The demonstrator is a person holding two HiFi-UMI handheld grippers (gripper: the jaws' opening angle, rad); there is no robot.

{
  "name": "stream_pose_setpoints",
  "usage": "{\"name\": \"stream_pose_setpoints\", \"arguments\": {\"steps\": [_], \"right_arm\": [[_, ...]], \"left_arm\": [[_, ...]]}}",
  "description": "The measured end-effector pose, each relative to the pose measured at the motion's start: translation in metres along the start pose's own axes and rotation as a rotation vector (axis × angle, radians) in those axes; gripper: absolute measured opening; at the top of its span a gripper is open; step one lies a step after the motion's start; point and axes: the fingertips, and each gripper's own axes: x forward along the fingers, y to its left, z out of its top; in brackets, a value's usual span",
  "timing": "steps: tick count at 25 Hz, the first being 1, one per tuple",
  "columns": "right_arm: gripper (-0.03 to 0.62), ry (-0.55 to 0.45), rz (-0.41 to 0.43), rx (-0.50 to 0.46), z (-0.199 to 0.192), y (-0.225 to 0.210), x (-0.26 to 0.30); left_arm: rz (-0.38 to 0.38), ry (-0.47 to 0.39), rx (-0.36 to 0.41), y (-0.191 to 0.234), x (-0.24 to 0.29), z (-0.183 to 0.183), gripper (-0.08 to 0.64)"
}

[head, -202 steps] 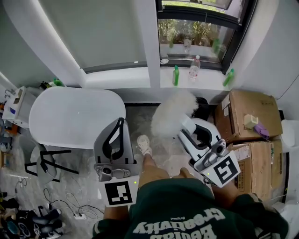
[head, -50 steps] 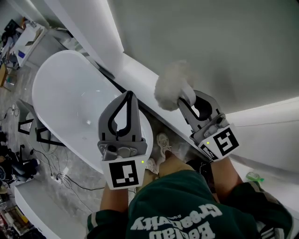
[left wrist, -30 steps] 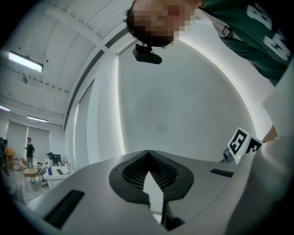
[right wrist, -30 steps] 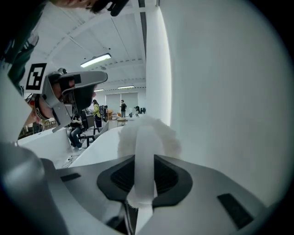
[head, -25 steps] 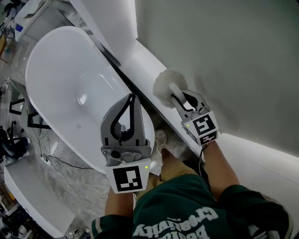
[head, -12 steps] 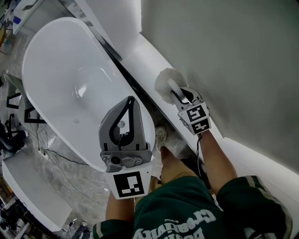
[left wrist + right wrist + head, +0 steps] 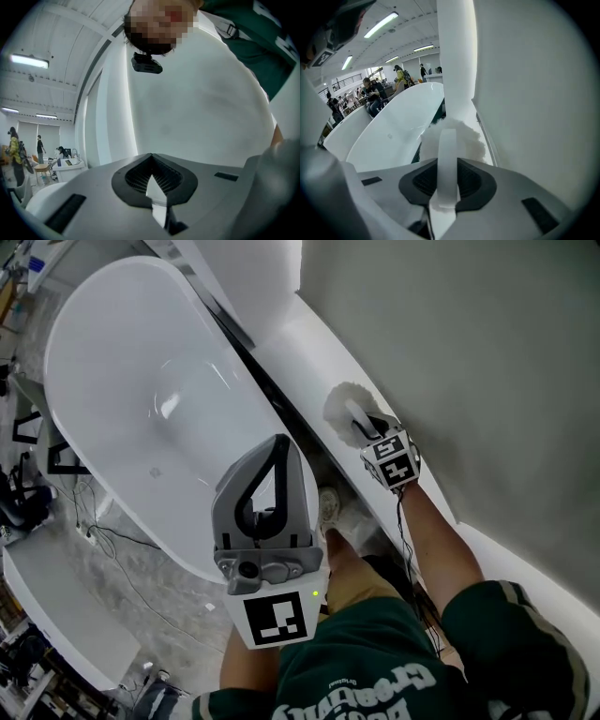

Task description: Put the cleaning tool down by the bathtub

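Observation:
The cleaning tool is a fluffy white duster (image 7: 343,405) with a flat white handle (image 7: 448,143). My right gripper (image 7: 372,434) is shut on that handle, pointing steeply down. The fluffy head (image 7: 471,137) hangs low over the white ledge (image 7: 305,338) between the white bathtub (image 7: 122,381) and the grey wall. Whether it touches the ledge I cannot tell. The tub's rim (image 7: 393,131) lies just left of the head. My left gripper (image 7: 278,442) is held level over the near end of the tub. Its jaws (image 7: 151,157) meet at the tips with nothing between them.
The grey wall (image 7: 487,352) rises close on the right of the ledge. A shoe (image 7: 328,505) stands on the floor between the tub and the ledge. Cables (image 7: 122,568) and a black frame (image 7: 52,460) lie left of the tub. People (image 7: 370,96) sit far behind.
My right gripper has gone down toward the ledge with the duster in it and looks smaller in the head view. My left gripper has sunk a little.

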Motion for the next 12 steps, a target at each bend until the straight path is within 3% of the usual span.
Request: {"name": "stream_pose_setpoints", "arguments": {"steps": [12], "right_arm": [[0.091,0.172,0.04,0.039,-0.054,-0.003,0.079]], "left_arm": [[-0.045,0.06,0.0,-0.014,-0.006,-0.031,0.005]]}}
